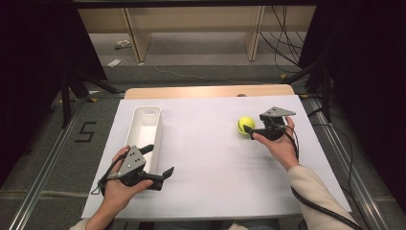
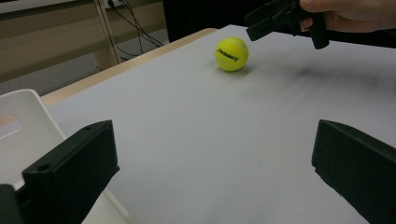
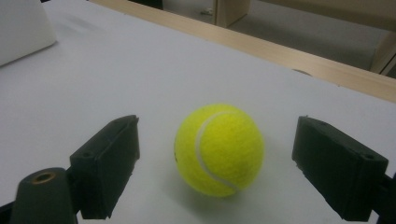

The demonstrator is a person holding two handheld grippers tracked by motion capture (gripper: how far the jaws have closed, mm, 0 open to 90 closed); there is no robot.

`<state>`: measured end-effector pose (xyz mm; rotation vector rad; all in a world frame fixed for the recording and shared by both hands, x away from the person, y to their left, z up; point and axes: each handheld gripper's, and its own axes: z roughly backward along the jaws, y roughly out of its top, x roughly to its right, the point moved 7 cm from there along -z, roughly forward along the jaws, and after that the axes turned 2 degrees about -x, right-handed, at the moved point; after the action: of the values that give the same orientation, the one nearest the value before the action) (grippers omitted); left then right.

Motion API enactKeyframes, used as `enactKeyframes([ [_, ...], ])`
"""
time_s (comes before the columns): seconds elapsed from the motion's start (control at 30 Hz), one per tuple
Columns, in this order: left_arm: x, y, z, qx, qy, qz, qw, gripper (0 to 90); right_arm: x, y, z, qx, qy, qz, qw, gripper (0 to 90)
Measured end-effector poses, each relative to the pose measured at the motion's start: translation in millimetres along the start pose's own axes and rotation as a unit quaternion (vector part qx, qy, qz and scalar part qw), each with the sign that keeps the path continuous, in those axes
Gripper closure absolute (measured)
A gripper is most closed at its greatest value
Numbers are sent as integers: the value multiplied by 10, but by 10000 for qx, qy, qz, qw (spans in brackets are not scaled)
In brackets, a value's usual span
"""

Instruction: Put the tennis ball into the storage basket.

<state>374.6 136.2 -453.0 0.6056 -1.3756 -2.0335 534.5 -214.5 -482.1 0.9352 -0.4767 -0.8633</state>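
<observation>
- Yellow felt tennis ball (image 1: pixel 245 125) rests on the white-covered desk (image 1: pixel 215 163), toward the desk's right edge and nearer its far edge than its near one, well apart from the white plastic rectangular bin (image 1: pixel 145 134).
- The right claw (image 1: pixel 249 129) is spread wide, one jaw on each side of the ball; in the right gripper view the ball (image 3: pixel 219 149) sits between the jaws with a gap on both sides, so no grip is made yet.
- The left claw (image 1: pixel 160 160) is also wide and holds nothing, poised by the bin's near end close to the desk's left edge.
- Judged from this, the work is at its start: the reach is done. Closing on the ball, lifting it and probably carrying it to the bin, which looks empty, remain.
</observation>
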Motion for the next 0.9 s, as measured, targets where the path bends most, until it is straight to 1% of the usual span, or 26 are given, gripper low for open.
enactKeyframes([
  [0.03, 1, 0, 0, -1, 0, 2, 10000, 0, 9, 2, -11, 8, -21, 28, 10000, 155],
  [0.17, 1, 1, 0, 2, -1, 3, 10000, 0, 3, -1, -48, -52, 14, -16, 10000, 155],
  [0.23, -1, 1, 2, 3, 2, 6, 10000, 0, 5, -2, -72, -61, 18, 9, 10000, 155],
  [0.33, -3, 0, 1, 6, 3, 16, 10000, 0, 7, -4, -106, -97, 29, -36, 9999, 154],
  [0.5, -1, -1, -1, -1, -7, 4, 10000, 0, 11, -15, -141, -149, 52, -32, 9999, 155],
  [0.57, 0, -1, -1, 1, -2, 26, 10000, 0, 13, -20, -159, -177, 40, -37, 9998, 155],
  [0.67, -2, -1, 1, 2, -5, 2, 10000, 0, 17, -24, -198, -214, 30, -54, 9998, 155],
  [0.7, -1, -1, 2, 2, -2, 12, 10000, 0, 25, -26, -216, -210, 7, -24, 9998, 155],
  [0.9, 1, -4, 0, -3, -11, 26, 10000, 0, 45, -42, -288, -297, -26, -74, 9995, 155],
])
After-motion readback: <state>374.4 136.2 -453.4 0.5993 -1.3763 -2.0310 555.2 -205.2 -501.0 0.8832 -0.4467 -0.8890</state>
